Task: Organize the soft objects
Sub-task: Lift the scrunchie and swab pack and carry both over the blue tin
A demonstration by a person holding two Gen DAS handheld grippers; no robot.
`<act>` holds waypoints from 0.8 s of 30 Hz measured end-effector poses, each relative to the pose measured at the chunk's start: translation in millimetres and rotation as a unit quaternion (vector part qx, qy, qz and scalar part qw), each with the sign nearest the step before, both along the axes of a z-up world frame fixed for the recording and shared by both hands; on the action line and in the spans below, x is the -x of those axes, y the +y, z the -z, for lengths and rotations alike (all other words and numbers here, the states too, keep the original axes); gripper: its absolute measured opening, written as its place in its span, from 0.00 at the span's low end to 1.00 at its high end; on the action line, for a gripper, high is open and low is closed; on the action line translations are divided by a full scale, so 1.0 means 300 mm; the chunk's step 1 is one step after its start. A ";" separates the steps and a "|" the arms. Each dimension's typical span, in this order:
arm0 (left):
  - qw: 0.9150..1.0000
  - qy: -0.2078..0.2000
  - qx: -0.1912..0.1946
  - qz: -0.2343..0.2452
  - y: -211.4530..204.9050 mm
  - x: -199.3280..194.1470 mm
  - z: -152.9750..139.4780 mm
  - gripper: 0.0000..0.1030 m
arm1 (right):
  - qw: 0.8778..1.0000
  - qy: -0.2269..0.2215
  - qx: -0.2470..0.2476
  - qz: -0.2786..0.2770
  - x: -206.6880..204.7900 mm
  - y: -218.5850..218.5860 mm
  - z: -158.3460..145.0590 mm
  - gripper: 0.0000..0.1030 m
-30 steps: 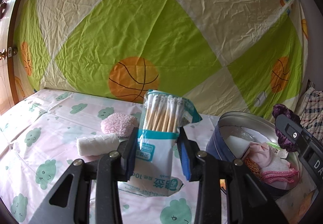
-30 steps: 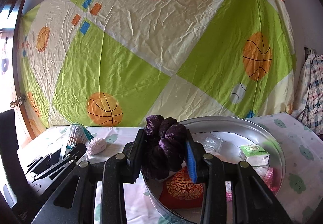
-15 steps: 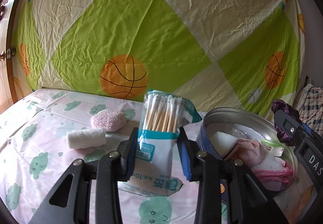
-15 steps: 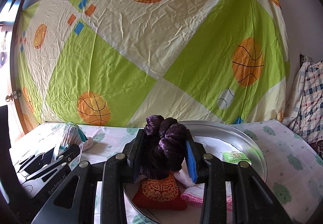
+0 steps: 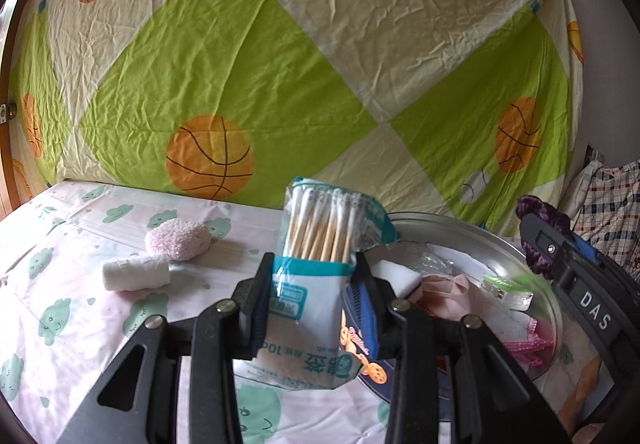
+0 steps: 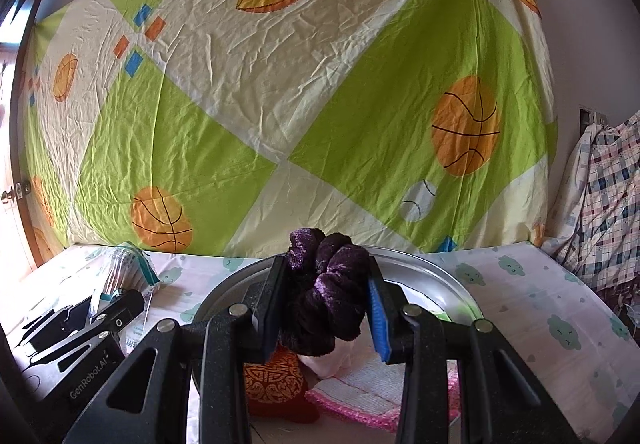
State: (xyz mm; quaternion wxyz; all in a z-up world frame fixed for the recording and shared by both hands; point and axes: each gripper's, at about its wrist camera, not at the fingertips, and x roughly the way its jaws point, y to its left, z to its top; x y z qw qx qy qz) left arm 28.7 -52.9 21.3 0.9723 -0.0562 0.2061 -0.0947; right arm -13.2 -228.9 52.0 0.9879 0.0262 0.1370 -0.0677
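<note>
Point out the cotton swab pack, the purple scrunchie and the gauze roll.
cotton swab pack (image 5: 310,286): left wrist view, printed front.
purple scrunchie (image 6: 330,294): right wrist view, velvet folds.
gauze roll (image 5: 135,273): left wrist view, side.

Your left wrist camera looks forward along its fingers (image 5: 260,296) and slightly down, close over the bench (image 5: 72,300), with the round metal tin (image 5: 460,232) low on its right. Your right wrist camera sits directly over that tin (image 6: 432,276), facing the same hanging sheet (image 6: 280,104). Both views share the tin, the sheet (image 5: 280,76) behind it, and each other's gripper at the edge.
</note>
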 end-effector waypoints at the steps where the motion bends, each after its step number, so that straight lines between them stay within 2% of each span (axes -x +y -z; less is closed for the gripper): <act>1: 1.000 0.000 0.000 0.002 -0.009 0.001 -0.001 0.35 | 1.000 0.001 0.000 0.003 -0.002 -0.009 0.001 0.38; 24: 0.999 0.006 -0.009 0.047 -0.207 -0.017 -0.014 0.35 | 0.998 0.027 0.008 0.059 -0.054 -0.172 0.017 0.38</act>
